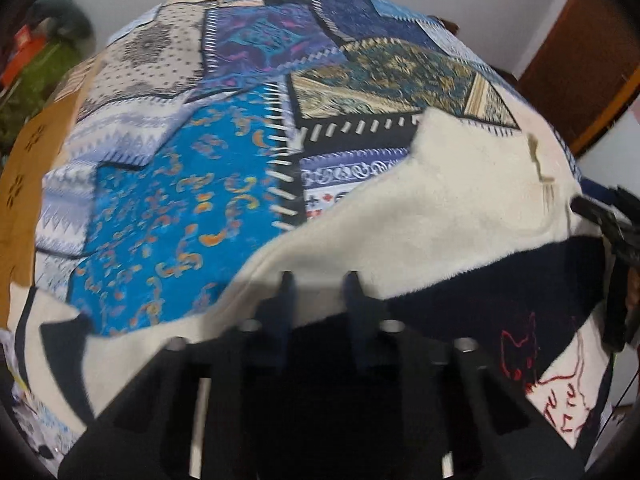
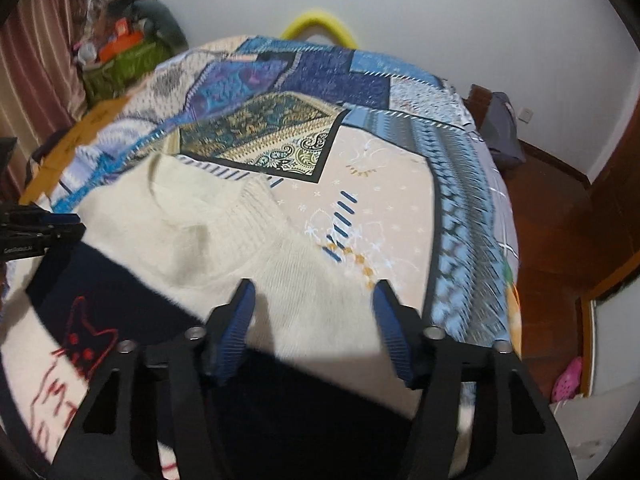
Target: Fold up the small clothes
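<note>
A cream and navy sweater [image 2: 208, 240] with a red cat lies flat on the patchwork bedspread [image 2: 400, 184]. The right gripper [image 2: 312, 300] hovers over its shoulder, jaws wide apart. The left gripper [image 1: 318, 284] hangs at the sweater's 9 o'clock edge, jaws a little apart; whether they pinch cloth cannot be told. The fold is likely just starting; next, each gripper needs to pinch an edge.

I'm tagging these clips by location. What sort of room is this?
Most likely a home bedroom: the sweater lies on a bed under a patchwork bedspread, there is a wooden floor beside it, and a pink clog near the doorway.
</note>
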A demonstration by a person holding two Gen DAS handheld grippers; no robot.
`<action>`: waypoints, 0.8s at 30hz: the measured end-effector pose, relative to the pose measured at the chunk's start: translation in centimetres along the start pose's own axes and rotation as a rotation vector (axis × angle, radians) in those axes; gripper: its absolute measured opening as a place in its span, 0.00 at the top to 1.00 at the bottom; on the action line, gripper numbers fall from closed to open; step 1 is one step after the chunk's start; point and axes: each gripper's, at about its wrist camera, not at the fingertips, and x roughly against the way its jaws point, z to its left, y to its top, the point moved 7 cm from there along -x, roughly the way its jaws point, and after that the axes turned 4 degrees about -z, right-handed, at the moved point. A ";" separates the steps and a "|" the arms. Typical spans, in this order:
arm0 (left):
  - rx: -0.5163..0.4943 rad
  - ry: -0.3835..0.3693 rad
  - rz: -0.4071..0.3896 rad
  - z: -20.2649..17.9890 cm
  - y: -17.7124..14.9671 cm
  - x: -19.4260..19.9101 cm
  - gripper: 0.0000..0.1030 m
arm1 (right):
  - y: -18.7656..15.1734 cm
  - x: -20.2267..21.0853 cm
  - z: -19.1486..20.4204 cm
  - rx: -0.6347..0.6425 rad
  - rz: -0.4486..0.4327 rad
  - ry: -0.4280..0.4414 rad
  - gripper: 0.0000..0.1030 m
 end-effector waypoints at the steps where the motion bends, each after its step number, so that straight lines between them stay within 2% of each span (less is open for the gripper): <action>1: -0.018 0.006 -0.009 -0.2 0.2 -0.1 0.90 | 0.1 -0.3 -0.1 0.011 0.007 -0.010 0.59; 2: -0.031 0.009 -0.016 -0.3 0.5 -0.2 0.93 | 0.2 -0.6 0.1 0.026 0.009 -0.013 0.71; 4: -0.037 0.011 -0.019 -0.2 1.0 -0.4 0.98 | 0.3 -1.0 0.5 0.031 0.021 0.049 0.86; 8: -0.025 0.022 -0.028 0.3 2.2 -1.0 1.00 | 0.4 -1.1 1.3 0.096 0.005 0.048 0.90; 10: -0.021 0.046 -0.036 0.4 2.9 -1.2 1.00 | 1.0 -1.1 1.2 0.087 0.000 0.061 0.90; 14: -0.009 0.099 -0.067 0.8 4.2 -1.5 1.00 | 3.8 -1.7 0.2 0.085 -0.028 0.020 0.91; 18: 0.052 0.084 -0.074 1.8 5.6 -1.7 1.00 | 5.7 -2.8 0.0 0.060 -0.024 -0.016 0.90; 21: 0.115 0.043 -0.089 2.5 5.3 -0.3 0.98 | 6.1 -2.6 0.7 0.078 -0.025 -0.029 0.84; 24: 0.168 0.012 -0.134 3.7 4.2 2.6 0.86 | 6.2 -0.7 1.3 0.099 -0.061 -0.020 0.69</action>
